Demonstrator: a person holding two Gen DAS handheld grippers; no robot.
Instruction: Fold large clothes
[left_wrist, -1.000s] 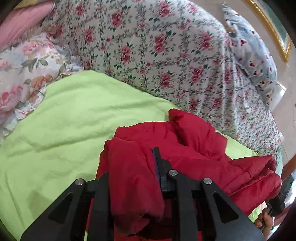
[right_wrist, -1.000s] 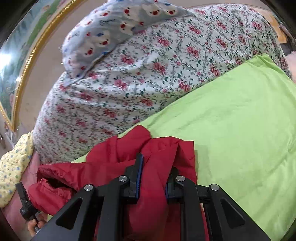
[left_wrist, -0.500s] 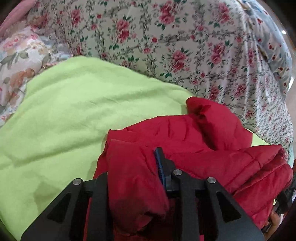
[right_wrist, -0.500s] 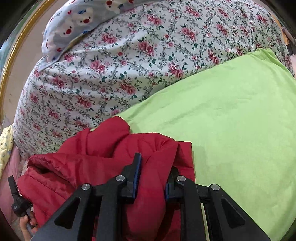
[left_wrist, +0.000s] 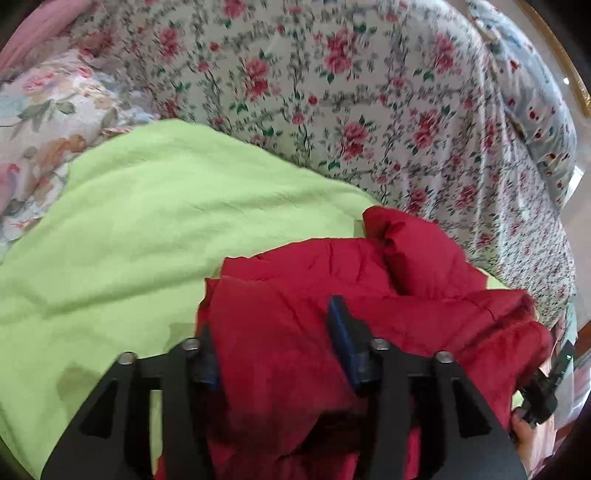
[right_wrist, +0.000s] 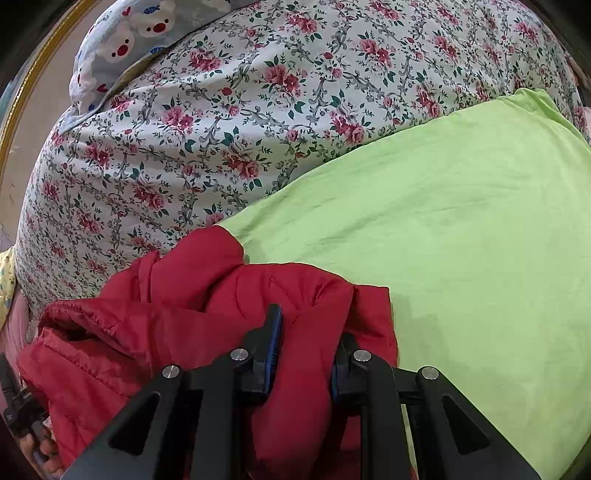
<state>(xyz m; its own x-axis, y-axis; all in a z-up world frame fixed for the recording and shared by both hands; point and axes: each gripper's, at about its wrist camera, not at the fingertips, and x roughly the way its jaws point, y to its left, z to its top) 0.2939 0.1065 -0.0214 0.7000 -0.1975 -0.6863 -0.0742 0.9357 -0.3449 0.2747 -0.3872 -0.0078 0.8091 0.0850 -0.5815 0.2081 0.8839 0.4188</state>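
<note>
A red padded jacket (left_wrist: 406, 266) lies bunched on a lime-green blanket (left_wrist: 166, 221). My left gripper (left_wrist: 271, 321) straddles a thick fold of it at the jacket's left end. Its jaws are opening, and the fold still fills the gap between the blue pads. In the right wrist view the same jacket (right_wrist: 184, 295) rests at the near left of the green blanket (right_wrist: 443, 221). My right gripper (right_wrist: 310, 325) is shut on a fold at its right end. The jacket's underside is hidden.
A floral quilt (left_wrist: 332, 92) (right_wrist: 221, 129) rises behind the blanket. A bear-print pillow (right_wrist: 122, 48) lies at the far end. A hand (left_wrist: 524, 435) with the other gripper shows at the lower right of the left wrist view.
The left gripper's jaws have spread apart around the red fold. Both grippers have come down and closer to the bed, with the jacket settling onto the green blanket. The right grip is unchanged.
</note>
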